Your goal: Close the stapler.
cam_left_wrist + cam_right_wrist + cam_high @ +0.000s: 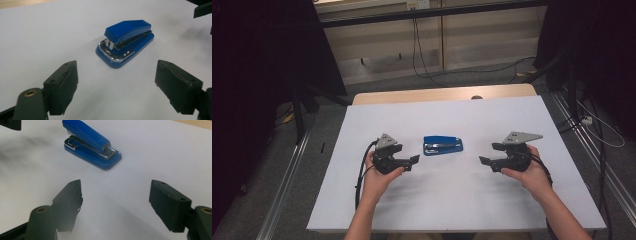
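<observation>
A blue stapler (442, 145) with a chrome base lies closed on the white tabletop (447, 195), midway between the two hands. My left gripper (408, 155) hovers just left of it, jaws wide apart and empty. In the left gripper view the stapler (126, 42) sits ahead of the open gripper (116, 72), clear of both pads. My right gripper (488, 153) stands to the stapler's right, also open with nothing in it. The right gripper view shows the stapler (91, 143) beyond its spread gripper (115, 188).
A wooden table edge (437, 94) runs along the far side of the white surface. Cables (419, 55) and metal rails (287, 185) lie on the grey floor around the table. Dark drapes hang at both sides.
</observation>
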Demonstrator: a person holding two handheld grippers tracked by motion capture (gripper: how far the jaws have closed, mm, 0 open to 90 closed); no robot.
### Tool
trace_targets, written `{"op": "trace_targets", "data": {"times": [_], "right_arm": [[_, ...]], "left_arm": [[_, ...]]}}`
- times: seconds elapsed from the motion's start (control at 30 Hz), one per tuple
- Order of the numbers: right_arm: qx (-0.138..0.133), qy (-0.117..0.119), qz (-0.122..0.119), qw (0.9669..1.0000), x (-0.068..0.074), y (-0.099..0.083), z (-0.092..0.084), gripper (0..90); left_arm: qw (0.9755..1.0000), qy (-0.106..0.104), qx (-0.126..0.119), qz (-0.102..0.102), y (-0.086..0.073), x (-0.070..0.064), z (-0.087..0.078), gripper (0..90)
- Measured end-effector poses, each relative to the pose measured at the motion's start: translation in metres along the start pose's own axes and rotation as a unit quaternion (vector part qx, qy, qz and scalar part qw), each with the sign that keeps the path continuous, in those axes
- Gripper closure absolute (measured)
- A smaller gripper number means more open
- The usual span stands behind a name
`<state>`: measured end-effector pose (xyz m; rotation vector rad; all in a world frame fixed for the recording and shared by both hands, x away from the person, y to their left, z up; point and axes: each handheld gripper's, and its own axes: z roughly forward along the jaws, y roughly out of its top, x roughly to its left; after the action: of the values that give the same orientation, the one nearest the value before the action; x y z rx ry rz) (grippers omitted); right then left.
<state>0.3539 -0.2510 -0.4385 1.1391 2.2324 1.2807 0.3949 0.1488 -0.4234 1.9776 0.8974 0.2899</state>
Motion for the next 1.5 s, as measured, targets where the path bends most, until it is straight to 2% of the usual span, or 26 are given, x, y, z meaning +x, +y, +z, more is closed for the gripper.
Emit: {"op": "trace_targets", "data": {"times": [0.13, 0.23, 0.57, 0.63, 0.8, 0.97, 1.07, 1.3, 1.5], "right_arm": [[-0.001, 0.004, -0.003, 1.0, 0.004, -0.003, -0.006, 23.3], [-0.001, 0.004, -0.006, 1.0, 0.007, -0.006, -0.01, 21.4], [0.001, 0.01, 0.0, 1.0, 0.014, -0.017, -0.021, 17.9], [0.004, 0.01, 0.002, 0.9999, 0.014, -0.021, -0.023, 17.4], [0.007, 0.005, 0.003, 1.0, 0.014, -0.027, -0.03, 16.9], [0.002, 0.001, 0.007, 1.0, 0.015, -0.032, -0.039, 15.7], [0.004, -0.002, 0.004, 1.0, 0.016, -0.036, -0.042, 15.5], [0.007, 0.004, -0.001, 1.0, 0.021, -0.041, -0.046, 15.0], [0.006, -0.002, 0.001, 1.0, 0.021, -0.044, -0.051, 14.8]], "left_arm": [[1.0, 0.002, -0.004, -0.008, -0.004, 0.002, -0.008, 16.3], [1.0, 0.005, -0.004, -0.005, -0.008, 0.003, -0.014, 14.6], [0.9998, 0.012, -0.009, -0.01, -0.021, 0.011, -0.036, 10.8], [0.9997, 0.013, -0.014, -0.017, -0.024, 0.011, -0.039, 10.1], [0.9997, 0.017, -0.015, -0.01, -0.029, 0.013, -0.05, 9.1], [0.9994, 0.022, -0.022, -0.015, -0.035, 0.016, -0.058, 9.0], [0.9995, 0.024, -0.017, -0.009, -0.039, 0.018, -0.062, 8.5], [0.9994, 0.031, -0.015, -0.008, -0.048, 0.023, -0.071, 7.4], [0.9993, 0.033, -0.015, -0.008, -0.055, 0.026, -0.078, 7.4]]}}
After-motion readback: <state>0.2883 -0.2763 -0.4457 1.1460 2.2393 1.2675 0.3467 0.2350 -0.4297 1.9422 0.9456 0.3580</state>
